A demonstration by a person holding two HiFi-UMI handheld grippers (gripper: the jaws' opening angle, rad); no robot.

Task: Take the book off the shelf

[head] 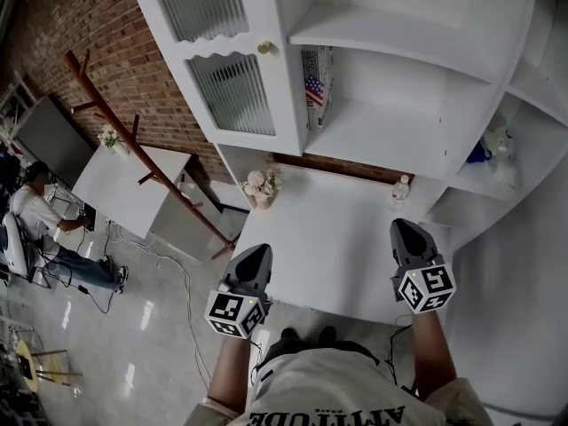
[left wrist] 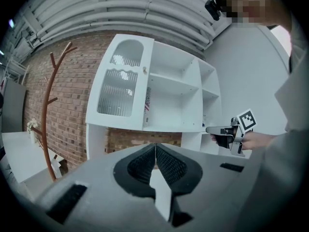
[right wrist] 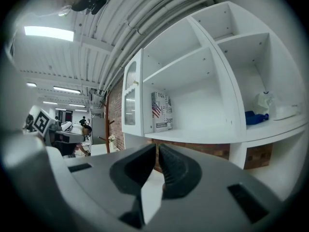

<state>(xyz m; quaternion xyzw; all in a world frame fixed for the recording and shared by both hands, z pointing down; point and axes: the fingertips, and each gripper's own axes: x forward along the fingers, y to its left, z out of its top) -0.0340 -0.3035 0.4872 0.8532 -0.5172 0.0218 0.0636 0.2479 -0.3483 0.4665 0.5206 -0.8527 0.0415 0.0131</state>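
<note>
The book [head: 317, 85] stands upright at the left end of the white shelf unit's [head: 382, 140] middle shelf, its cover bearing a flag print; it also shows as book [right wrist: 161, 111] and book [left wrist: 147, 109]. My left gripper [head: 252, 261] hovers over the near left edge of the white table [head: 328, 238], jaws shut and empty. My right gripper [head: 405, 236] is over the table's near right part, shut with nothing held. Both point toward the shelf and are well short of the book.
A small flower pot [head: 260, 187] stands at the table's far left and a little bottle [head: 401, 190] at its far right. Blue and white items [head: 490, 145] lie in the right-hand shelf bay. A glass-fronted cabinet door [head: 232, 91] hangs left of the book. A wooden coat stand [head: 133, 140] leans at left.
</note>
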